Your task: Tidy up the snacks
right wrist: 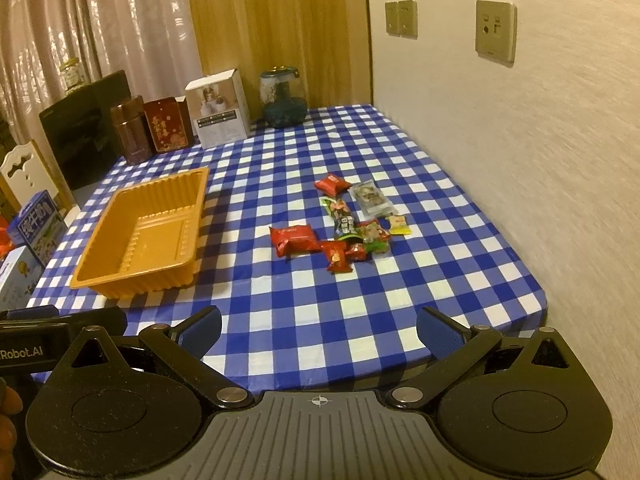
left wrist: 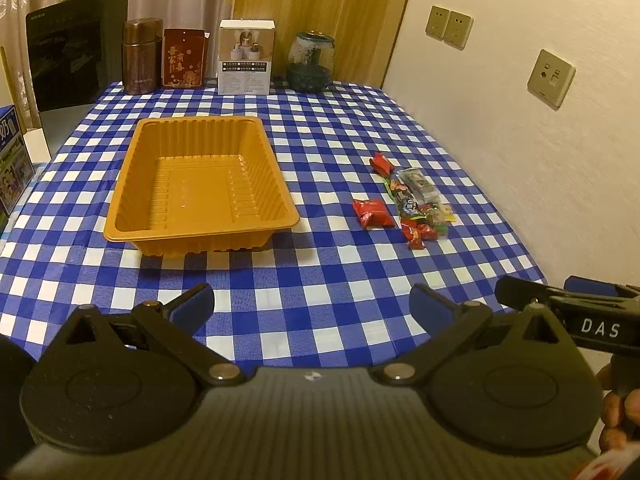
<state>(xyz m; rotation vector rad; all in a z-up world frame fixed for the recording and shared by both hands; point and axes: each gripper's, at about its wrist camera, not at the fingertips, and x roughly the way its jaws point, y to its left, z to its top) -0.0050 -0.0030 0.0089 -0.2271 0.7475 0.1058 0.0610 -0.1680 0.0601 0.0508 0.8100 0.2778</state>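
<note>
Your left gripper (left wrist: 312, 304): jaws spread wide, nothing between them, held over the near edge of the checked cloth (left wrist: 320, 128), short of the tray (left wrist: 200, 184). Your right gripper (right wrist: 319, 330): jaws likewise spread and holding nothing, also short of the tray and off to its right. Tray: orange, ribbed, nothing in it, flat on the cloth. Snacks (right wrist: 348, 224): a loose cluster on the cloth, well right of the tray and apart from it; you have a larger red packet (right wrist: 294, 240) on the side nearest the tray, a long green-and-dark stick (right wrist: 342, 216), a clear sachet (right wrist: 372, 198) and a small yellow sweet (right wrist: 400, 225) on the far side from the tray, and several small red sweets, some touching. Behind the tray, along the far edge: brown canister (left wrist: 142, 56), red box (left wrist: 184, 58), white box (left wrist: 246, 58), glass jar (left wrist: 312, 62).
</note>
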